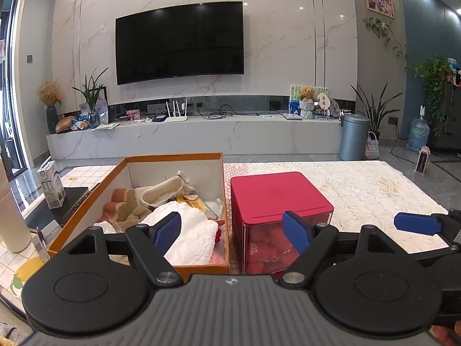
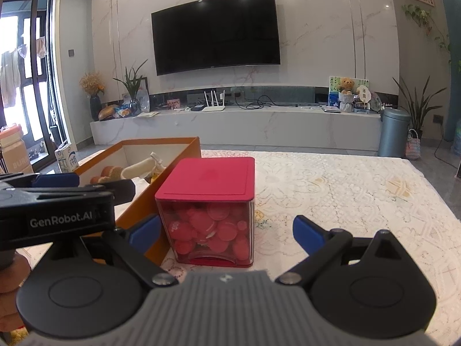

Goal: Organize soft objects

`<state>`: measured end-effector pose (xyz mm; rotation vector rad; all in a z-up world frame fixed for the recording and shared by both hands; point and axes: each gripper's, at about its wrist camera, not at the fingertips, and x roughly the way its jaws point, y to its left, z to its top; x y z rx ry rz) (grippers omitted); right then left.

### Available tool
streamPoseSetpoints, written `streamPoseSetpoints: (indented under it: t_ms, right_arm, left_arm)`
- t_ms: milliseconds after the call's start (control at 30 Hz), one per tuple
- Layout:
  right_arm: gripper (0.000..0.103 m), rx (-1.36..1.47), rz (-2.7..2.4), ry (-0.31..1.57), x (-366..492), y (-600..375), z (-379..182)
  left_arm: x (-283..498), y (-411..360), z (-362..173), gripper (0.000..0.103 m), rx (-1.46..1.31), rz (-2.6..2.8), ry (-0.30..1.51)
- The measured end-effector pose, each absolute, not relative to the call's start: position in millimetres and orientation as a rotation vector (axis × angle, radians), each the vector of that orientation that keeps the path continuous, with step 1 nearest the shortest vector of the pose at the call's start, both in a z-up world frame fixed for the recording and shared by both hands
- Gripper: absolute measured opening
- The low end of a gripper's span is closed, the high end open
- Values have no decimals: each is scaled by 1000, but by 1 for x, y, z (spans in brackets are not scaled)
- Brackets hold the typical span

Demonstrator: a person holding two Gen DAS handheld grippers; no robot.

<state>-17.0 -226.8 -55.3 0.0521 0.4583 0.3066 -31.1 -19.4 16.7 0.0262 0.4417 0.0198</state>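
Note:
An orange cardboard box (image 1: 86,210) stands on the table, holding soft things: a white cloth (image 1: 190,236), a brown plush toy (image 1: 129,204) and a cream pouch (image 1: 161,193). To its right stands a clear container with a red lid (image 1: 276,193), full of red round pieces. My left gripper (image 1: 232,230) is open and empty, hovering over the near edge of the box and container. My right gripper (image 2: 226,235) is open and empty, its fingers either side of the red container (image 2: 213,201). The box also shows in the right wrist view (image 2: 138,210).
A white lace cloth (image 2: 360,201) covers the table to the right. A milk carton (image 1: 52,184), a dark tablet (image 1: 60,207) and a white bottle (image 1: 11,216) stand left of the box. The left gripper's body (image 2: 57,210) crosses the right wrist view.

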Motion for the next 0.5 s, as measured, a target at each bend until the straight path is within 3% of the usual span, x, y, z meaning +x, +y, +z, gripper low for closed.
streamPoseSetpoints:
  t_ms: [500]
  right_arm:
    - [96,64,305,475,-17,-226,-57]
  left_arm:
    - [-32,-21,16,94,23,9,437]
